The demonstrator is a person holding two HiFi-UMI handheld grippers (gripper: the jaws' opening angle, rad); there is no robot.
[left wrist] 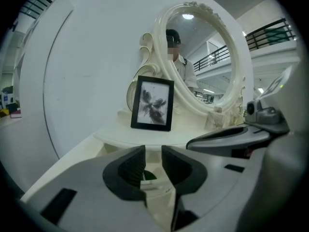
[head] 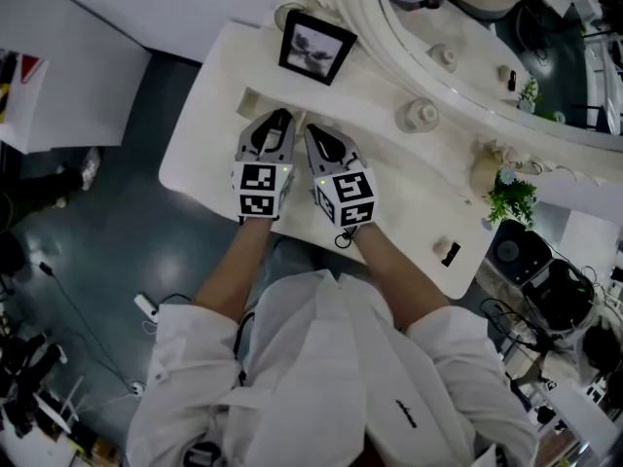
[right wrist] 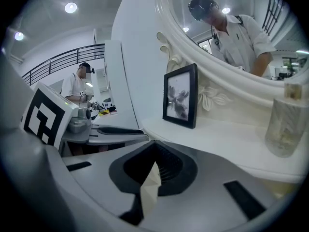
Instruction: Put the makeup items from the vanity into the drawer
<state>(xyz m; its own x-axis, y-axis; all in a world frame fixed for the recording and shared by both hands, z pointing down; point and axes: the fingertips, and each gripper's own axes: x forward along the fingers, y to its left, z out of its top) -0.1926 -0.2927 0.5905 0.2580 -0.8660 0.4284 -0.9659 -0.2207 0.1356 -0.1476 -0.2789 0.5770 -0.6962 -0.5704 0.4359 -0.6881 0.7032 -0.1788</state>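
Small dark-green item (left wrist: 147, 176) low in open cream drawer (left wrist: 107, 150)

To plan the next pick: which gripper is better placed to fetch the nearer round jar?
Probably right: the jar stands on the side of the right gripper, and the left gripper would cross it.

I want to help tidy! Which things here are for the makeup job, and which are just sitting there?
For the job: vanity, white jar, small black item, left gripper, right gripper.
Just sitting there: photo frame, mirror, green plant.
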